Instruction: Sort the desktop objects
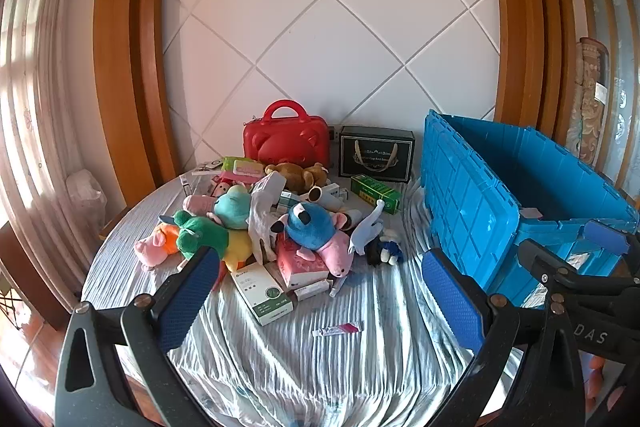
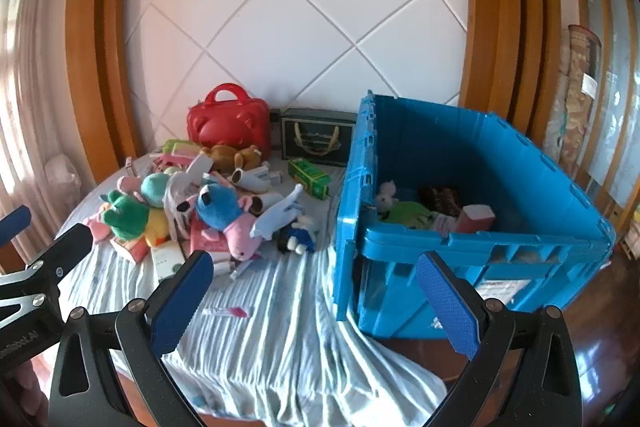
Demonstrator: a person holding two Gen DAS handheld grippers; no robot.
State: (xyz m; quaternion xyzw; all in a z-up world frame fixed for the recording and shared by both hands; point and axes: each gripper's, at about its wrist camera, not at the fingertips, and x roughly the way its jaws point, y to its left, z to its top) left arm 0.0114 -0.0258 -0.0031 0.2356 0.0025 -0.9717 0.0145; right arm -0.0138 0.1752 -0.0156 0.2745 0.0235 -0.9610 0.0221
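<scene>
A pile of plush toys and small boxes lies on the cloth-covered table. A blue plush [image 1: 310, 225] [image 2: 216, 209] sits in the middle, a green plush [image 1: 198, 233] [image 2: 126, 213] at the left. A white-green box [image 1: 262, 293] lies at the pile's front. A blue crate [image 1: 480, 195] [image 2: 472, 227] stands at the right and holds a few items [image 2: 408, 213]. My left gripper [image 1: 320, 303] is open and empty above the cloth in front of the pile. My right gripper [image 2: 316, 301] is open and empty, near the crate's front left corner.
A red case [image 1: 286, 141] and a dark gift bag [image 1: 376, 153] stand at the back by the wall. A green box [image 1: 376, 193] lies near the crate. A small pink sachet [image 1: 338, 329] [image 2: 226, 311] lies alone on the cloth. The table edge runs along the front.
</scene>
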